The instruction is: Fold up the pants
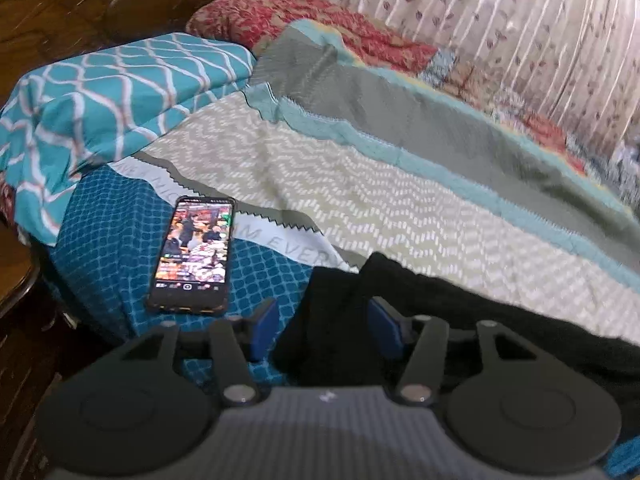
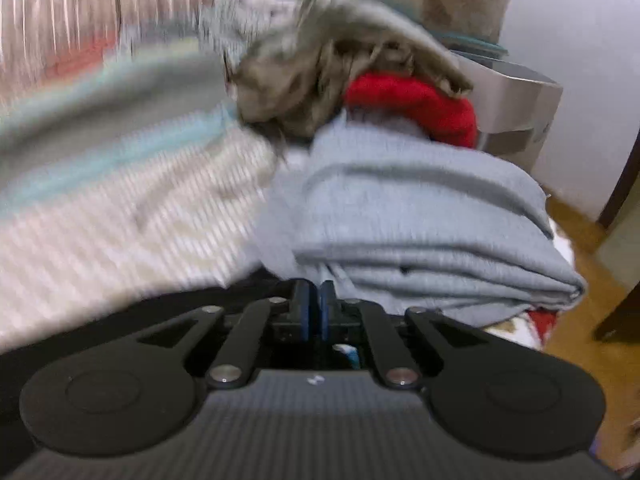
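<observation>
Left wrist view, left to right: one teal lattice-print pillow (image 1: 120,92), one phone (image 1: 194,252) lying screen-up and lit on the blue-patterned part of the bed (image 1: 108,240), one red floral pillow (image 1: 280,20) further back, one grey-and-teal blanket (image 1: 400,120) across the zigzag sheet, curtain (image 1: 520,20) behind.

One pair of black pants (image 1: 460,312) flat on the bed at the near edge, just right of the phone, running off to the right.

Left tongs (image 1: 322,326) spread, angled down at the bed. A fold of the pants sits between the two blue pads (image 1: 266,322); pads not pressing it.

Right wrist view, blurred: striped sheet on the left, black pants fabric showing under and left of the tool. One crumpled brown garment (image 2: 320,68) at the back, one red garment (image 2: 420,104) just right of it, touching, one folded grey garment (image 2: 420,220) stacked in front of both. One grey box-like unit (image 2: 516,120) behind the pile, wooden floor (image 2: 580,312) at far right.

Right tongs (image 2: 314,310) angled down, pads nearly pressed together, thin gap only. Cannot tell whether any cloth is pinched.
</observation>
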`<act>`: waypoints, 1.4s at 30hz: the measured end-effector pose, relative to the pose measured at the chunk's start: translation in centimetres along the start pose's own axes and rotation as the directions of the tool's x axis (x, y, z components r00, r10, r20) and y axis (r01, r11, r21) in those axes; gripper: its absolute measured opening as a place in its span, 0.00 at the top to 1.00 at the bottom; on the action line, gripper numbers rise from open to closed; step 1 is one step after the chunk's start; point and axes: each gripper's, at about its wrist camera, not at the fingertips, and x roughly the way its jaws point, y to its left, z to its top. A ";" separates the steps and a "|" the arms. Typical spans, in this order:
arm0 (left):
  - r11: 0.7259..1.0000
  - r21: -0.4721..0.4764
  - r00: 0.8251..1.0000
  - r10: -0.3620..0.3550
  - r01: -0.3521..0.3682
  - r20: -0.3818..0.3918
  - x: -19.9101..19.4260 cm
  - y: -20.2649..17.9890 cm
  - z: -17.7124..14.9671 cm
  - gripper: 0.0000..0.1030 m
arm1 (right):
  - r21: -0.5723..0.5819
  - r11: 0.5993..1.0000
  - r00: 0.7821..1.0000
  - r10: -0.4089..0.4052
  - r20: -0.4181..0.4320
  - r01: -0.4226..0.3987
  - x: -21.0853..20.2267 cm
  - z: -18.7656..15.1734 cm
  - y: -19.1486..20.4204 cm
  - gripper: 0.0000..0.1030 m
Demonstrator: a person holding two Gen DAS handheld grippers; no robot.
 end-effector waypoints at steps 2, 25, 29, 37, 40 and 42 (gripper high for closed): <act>1.000 0.007 1.000 -0.002 0.002 -0.017 0.6 -0.4 -0.3 0.46 | -0.028 0.996 0.995 -0.078 0.054 0.080 -1.2 -0.6 0.7 0.50; 0.949 0.186 0.906 -0.301 0.254 0.299 -2.6 -2.0 -2.0 0.85 | -0.109 0.918 0.924 0.372 -0.093 -0.380 -11.2 -9.7 19.7 0.40; 0.995 0.004 0.992 -0.098 0.098 0.083 3.3 2.7 -3.4 0.87 | -0.224 0.914 0.941 0.334 -0.055 -0.338 -12.1 -10.5 21.1 0.38; 0.971 -0.181 0.984 -0.140 0.159 0.114 1.7 6.6 -2.6 0.47 | -0.188 0.918 0.937 0.341 -0.073 -0.348 -12.0 -10.4 20.6 0.36; 0.971 -0.136 0.973 -0.178 0.197 0.145 1.9 5.6 -0.6 0.43 | -0.192 0.921 0.941 0.331 -0.067 -0.338 -11.9 -10.6 20.8 0.35; 0.973 -0.093 0.970 -0.199 0.213 0.137 2.9 4.0 1.0 0.42 | -0.191 0.922 0.941 0.332 -0.064 -0.338 -12.0 -10.7 20.7 0.35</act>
